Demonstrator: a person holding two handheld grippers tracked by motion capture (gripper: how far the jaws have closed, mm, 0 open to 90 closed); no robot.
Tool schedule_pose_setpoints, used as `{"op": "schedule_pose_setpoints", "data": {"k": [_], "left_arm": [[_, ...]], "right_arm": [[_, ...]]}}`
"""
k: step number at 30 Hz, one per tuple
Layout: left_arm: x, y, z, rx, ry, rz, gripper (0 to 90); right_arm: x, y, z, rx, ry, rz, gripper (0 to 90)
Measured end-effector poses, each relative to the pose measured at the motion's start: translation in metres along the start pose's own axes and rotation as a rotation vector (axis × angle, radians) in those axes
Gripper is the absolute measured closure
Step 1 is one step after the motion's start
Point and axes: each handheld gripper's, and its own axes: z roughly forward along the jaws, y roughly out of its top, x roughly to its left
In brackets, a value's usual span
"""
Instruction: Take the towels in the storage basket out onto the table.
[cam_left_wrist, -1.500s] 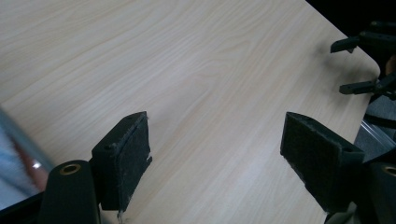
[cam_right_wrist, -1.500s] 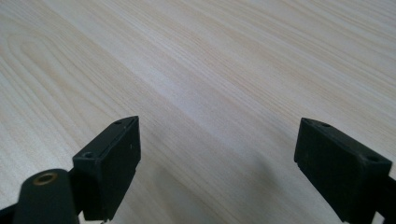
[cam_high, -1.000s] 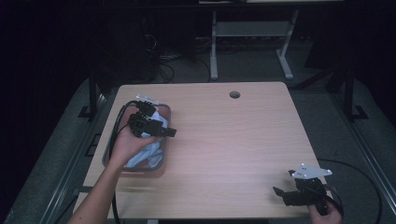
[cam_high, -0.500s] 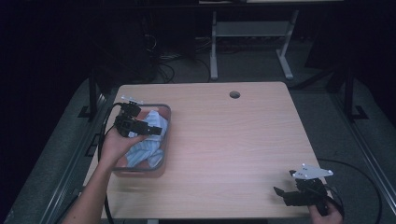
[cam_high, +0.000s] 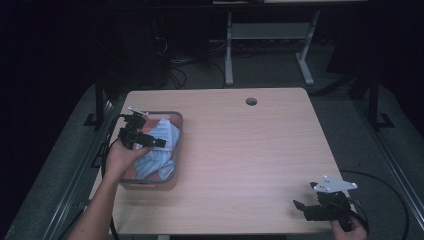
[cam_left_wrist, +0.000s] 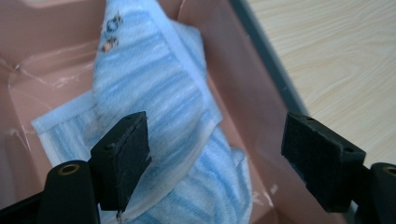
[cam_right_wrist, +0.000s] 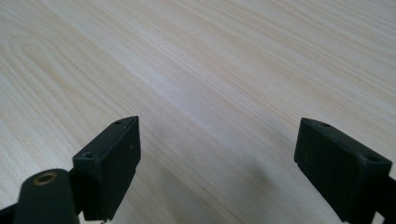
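Observation:
A blue-and-white striped cloth (cam_high: 159, 147) (cam_left_wrist: 154, 98) lies crumpled in a pink bin with a grey rim (cam_high: 179, 131) (cam_left_wrist: 261, 42) at the table's left side. My left gripper (cam_high: 150, 140) (cam_left_wrist: 217, 158) hovers just over the cloth with its jaws wide open; the left pad (cam_left_wrist: 123, 156) is close to or touching a fold of the cloth. My right gripper (cam_high: 305, 209) (cam_right_wrist: 217, 168) rests low at the table's front right corner, jaws open over bare wood, holding nothing.
The light wooden table (cam_high: 250, 150) has a round cable hole (cam_high: 251, 101) near its far edge. Beyond the table stand a white desk frame (cam_high: 270, 45) and dark floor with cables.
My left gripper has moved left and toward the near side over the bin, and now hangs lower over the cloth. The right gripper has stayed put.

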Motion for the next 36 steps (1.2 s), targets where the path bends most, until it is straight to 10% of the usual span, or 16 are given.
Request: {"op": "schedule_pose_setpoints", "data": {"k": [16,36], "left_arm": [[0.003,0.0,0.023,0.102,0.108,-0.032,25.8],[0.003,-0.01,0.056,0.233,0.228,0.033,33.5]], "right_arm": [[0.001,0.0,0.0,-0.001,0.002,-0.009,14.0],[0.003,0.0,0.0,-0.003,0.008,-0.008,14.0]]}}
